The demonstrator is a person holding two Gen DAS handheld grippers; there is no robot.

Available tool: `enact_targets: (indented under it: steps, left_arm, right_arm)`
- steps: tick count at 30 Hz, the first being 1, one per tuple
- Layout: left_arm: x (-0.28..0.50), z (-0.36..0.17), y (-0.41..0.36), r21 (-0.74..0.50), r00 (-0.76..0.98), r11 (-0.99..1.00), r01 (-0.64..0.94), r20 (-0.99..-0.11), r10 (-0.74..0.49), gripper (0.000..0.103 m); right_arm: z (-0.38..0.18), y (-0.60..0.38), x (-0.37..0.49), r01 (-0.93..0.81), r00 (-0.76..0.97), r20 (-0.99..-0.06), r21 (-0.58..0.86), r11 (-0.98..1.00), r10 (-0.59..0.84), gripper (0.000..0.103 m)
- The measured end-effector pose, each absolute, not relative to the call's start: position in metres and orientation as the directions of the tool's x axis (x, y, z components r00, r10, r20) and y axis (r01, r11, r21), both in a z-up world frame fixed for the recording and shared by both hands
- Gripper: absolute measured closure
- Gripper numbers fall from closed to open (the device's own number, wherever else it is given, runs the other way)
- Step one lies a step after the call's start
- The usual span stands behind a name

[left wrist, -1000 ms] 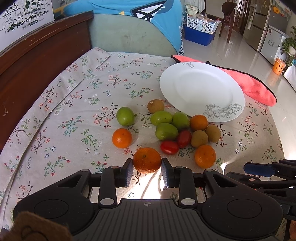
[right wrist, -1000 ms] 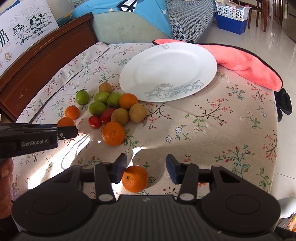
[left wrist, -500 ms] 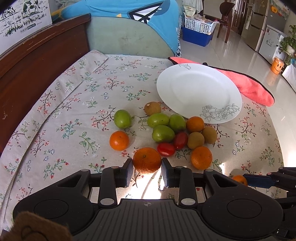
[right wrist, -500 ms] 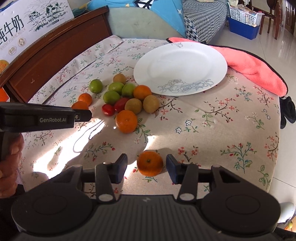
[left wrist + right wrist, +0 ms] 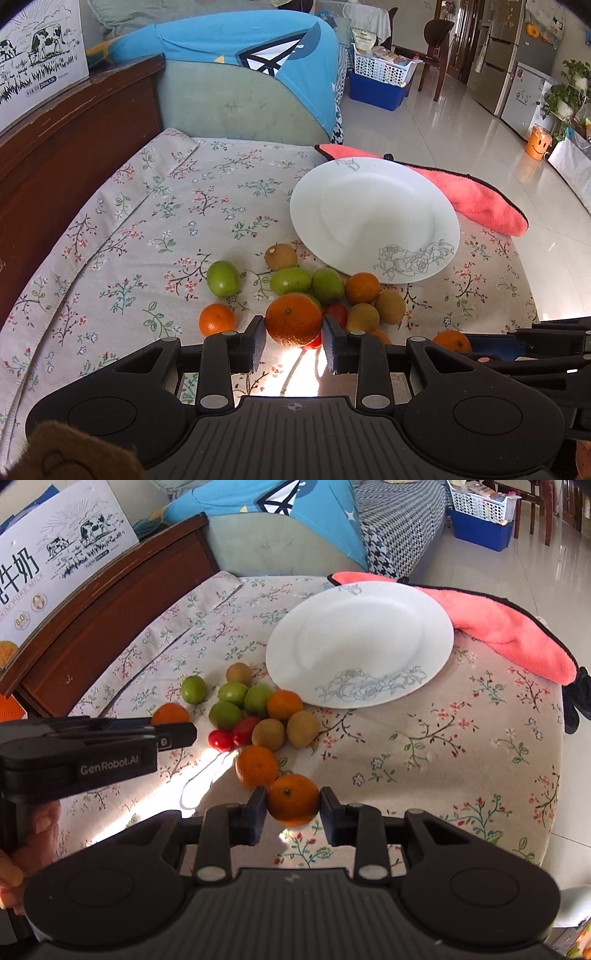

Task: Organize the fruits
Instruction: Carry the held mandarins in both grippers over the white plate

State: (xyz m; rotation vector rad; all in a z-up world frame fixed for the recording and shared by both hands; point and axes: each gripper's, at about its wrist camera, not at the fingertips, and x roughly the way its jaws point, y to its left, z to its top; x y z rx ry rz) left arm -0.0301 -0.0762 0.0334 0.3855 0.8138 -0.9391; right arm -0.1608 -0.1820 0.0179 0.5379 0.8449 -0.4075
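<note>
My left gripper [image 5: 293, 332] is shut on a large orange [image 5: 293, 319], held just in front of the fruit pile [image 5: 325, 284]. My right gripper [image 5: 293, 805] is closing, and its pads press on both sides of a smaller orange [image 5: 293, 799] above the floral cloth. The pile of green fruits [image 5: 236, 701], brown ones, small red ones and oranges lies loose beside the white plate [image 5: 360, 642], which holds nothing. In the right wrist view the left gripper [image 5: 173, 734] reaches in from the left edge. In the left wrist view the right gripper [image 5: 517, 343] comes in from the right.
A pink towel [image 5: 509, 627] lies under the plate's far edge. The round table [image 5: 480, 775] drops off to tiled floor on the right. A dark wooden headboard [image 5: 66, 155] and a cushioned seat [image 5: 236, 99] stand on the left and far sides.
The right gripper's jaws have come together on the small orange and carried it up off the cloth. The left gripper still holds its orange and has tilted up slightly.
</note>
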Motion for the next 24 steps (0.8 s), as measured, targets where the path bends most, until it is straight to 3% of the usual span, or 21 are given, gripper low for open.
enact_targets:
  steps: [6, 10, 24]
  left_arm:
    - [-0.027, 0.041, -0.099, -0.058, 0.327, 0.539, 0.841, -0.739, -0.589, 0.073]
    - [-0.026, 0.039, -0.119, -0.058, 0.318, 0.525, 0.849, -0.737, -0.596, 0.073]
    - [-0.006, 0.017, -0.173, -0.091, 0.297, 0.531, 0.842, -0.745, -0.597, 0.073]
  right_arm:
    - [0.037, -0.218, -0.145, 0.564, 0.63, -0.767, 0.342, 0.751, -0.123, 0.072]
    - [0.042, -0.234, -0.13, 0.579, 0.622, -0.764, 0.301, 0.758, -0.172, 0.072]
    - [0.017, -0.277, -0.112, 0.65, 0.57, -0.805, 0.319, 0.689, -0.165, 0.072]
